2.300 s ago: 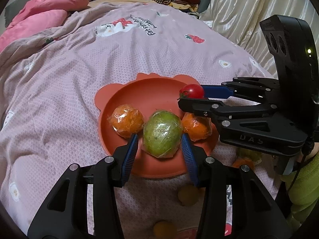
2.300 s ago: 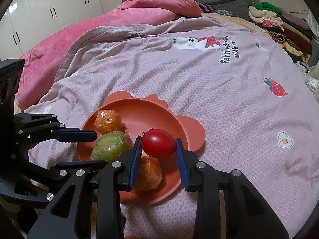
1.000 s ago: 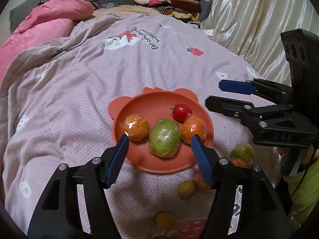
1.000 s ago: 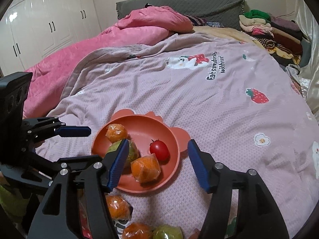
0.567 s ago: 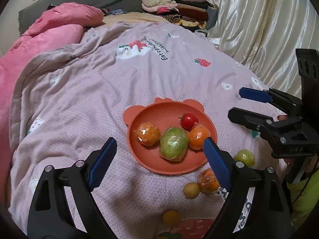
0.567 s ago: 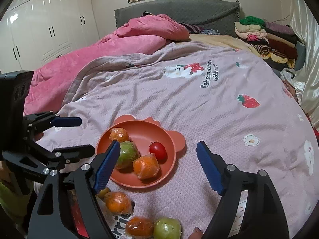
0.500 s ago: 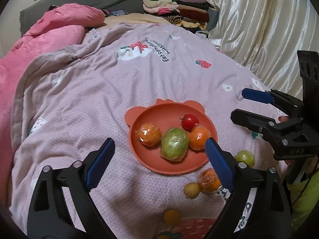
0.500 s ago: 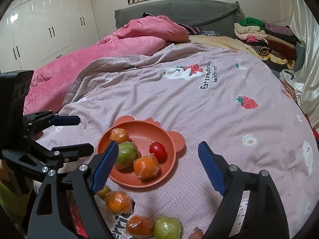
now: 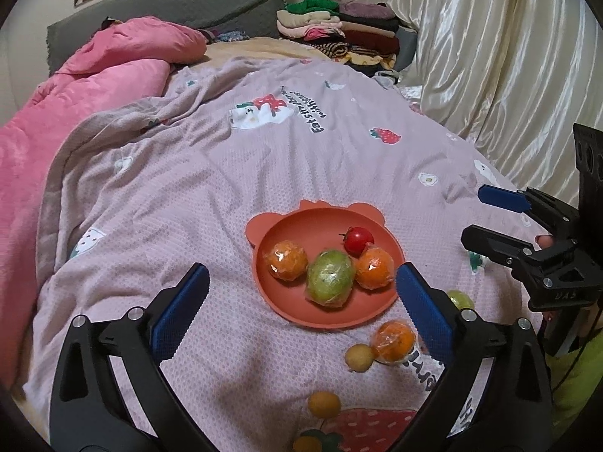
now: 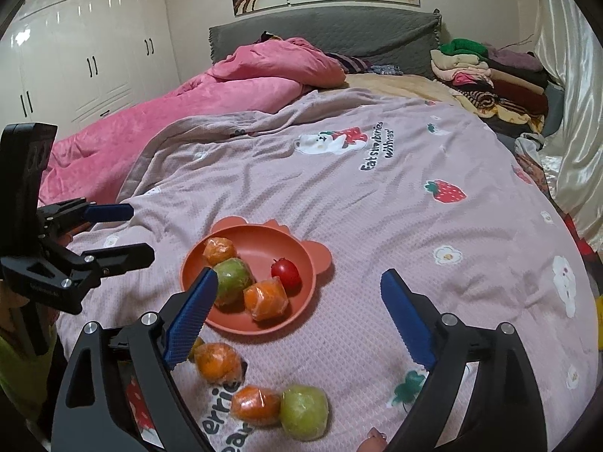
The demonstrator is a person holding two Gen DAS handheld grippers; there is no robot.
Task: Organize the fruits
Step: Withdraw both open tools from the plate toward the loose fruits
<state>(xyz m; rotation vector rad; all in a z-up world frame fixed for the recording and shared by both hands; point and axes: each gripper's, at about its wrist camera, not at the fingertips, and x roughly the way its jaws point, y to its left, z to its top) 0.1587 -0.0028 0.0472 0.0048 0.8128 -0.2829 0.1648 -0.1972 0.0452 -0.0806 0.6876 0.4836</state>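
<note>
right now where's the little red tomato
In the orange plate, toward its far right in the left wrist view: the tomato sits just behind the wrapped orange and right of the green fruit.

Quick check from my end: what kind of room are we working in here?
A bedroom, by the look of it. The work surface is a bed with a printed quilt and a pink duvet against a grey headboard, with white wardrobe doors and folded clothes behind.
</note>
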